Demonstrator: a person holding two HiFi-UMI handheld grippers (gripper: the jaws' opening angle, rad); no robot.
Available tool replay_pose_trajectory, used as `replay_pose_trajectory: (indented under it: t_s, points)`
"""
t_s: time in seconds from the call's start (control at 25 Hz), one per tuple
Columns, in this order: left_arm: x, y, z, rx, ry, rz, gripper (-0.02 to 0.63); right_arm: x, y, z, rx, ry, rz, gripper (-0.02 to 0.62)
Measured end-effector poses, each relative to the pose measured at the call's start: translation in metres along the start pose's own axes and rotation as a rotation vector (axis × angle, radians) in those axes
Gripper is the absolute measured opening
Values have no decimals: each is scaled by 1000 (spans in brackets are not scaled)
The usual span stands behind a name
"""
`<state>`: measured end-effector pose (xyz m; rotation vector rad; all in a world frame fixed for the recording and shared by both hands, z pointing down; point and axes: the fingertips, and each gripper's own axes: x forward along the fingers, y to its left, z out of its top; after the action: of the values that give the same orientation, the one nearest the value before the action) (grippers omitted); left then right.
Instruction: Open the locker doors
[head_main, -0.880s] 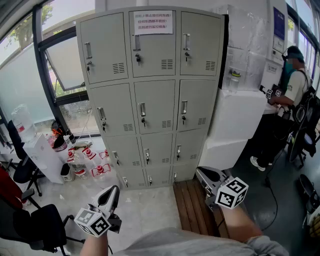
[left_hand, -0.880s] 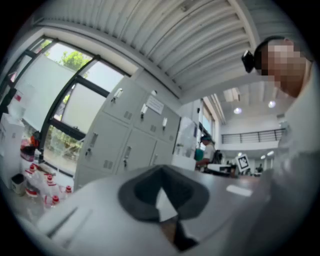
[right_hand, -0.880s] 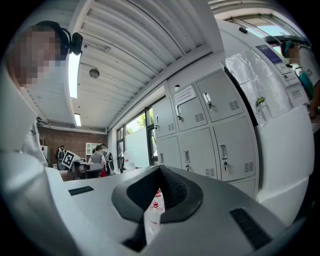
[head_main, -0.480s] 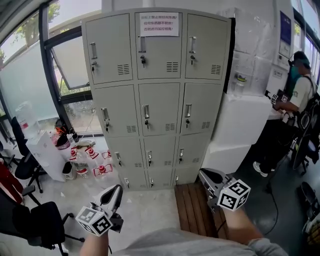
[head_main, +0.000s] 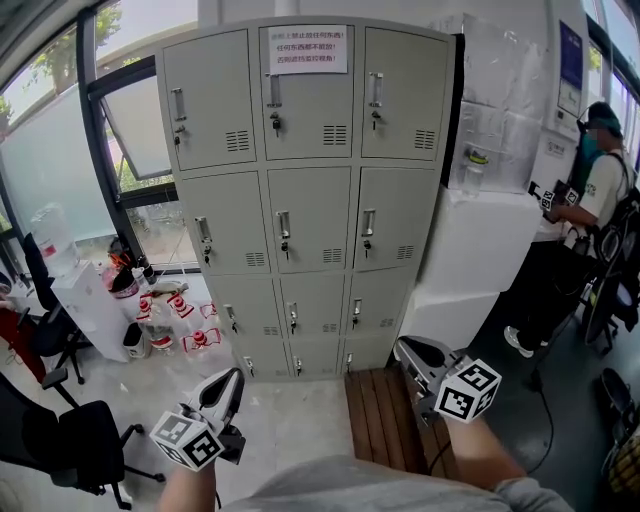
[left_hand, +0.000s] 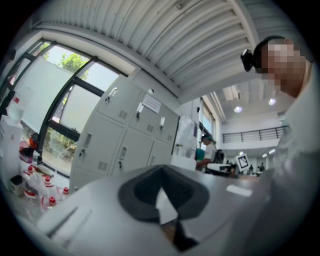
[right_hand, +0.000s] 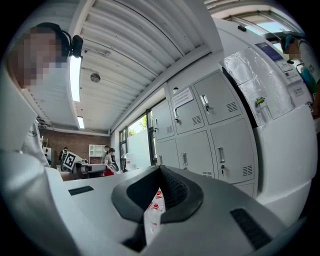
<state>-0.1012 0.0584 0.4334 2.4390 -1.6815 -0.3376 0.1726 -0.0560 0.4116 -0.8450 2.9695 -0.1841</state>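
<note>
**Reference item.** A grey metal locker cabinet (head_main: 305, 190) is recorded standing upright against the wall, and all positions are given from it.

**Doors.** Twelve locker doors (head_main: 308, 215) are counted on its front, in three columns of four rows. Every door is found flush and closed. Each is fitted with a vertical handle and a lock beneath it. A printed notice (head_main: 308, 48) is fixed to the top middle door; its text cannot be read.

**Left gripper.** The left gripper (head_main: 232, 378) is held low in front of the cabinet's left column, well apart from any door. Its jaws are seen pressed together at the tips, with nothing gripped.

**Right gripper.** The right gripper (head_main: 403, 345) is held in front of the cabinet's right column, also well apart from the doors. It is over a slatted wooden platform (head_main: 378, 420) laid on the floor at the cabinet's foot. Its jaws are likewise pressed together, with nothing between them. Both grippers are pointed toward the cabinet.

**Surroundings.**
- Left of the cabinet, a large window (head_main: 130, 130) is noted, with red-capped bottles (head_main: 180, 325) grouped on the floor below it.
- A black office chair (head_main: 70, 440) is placed further out on that side.
- Just right of the cabinet, a tall white unit (head_main: 480, 200) is noted, its upper part wrapped in clear film.
- Beyond that unit, a person (head_main: 590, 190) is seen standing.
</note>
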Motion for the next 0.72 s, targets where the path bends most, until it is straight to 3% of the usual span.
replay_pose_trajectory:
  t_s: [0.32,0.72]
  points:
    - [13,-29,-1,6,-18,34,-2,-20,-16,15,-10,-11,46,8]
    - [11,-45,-13,11,-10,94,-2,-16,-25,5,-1,4,128,8]
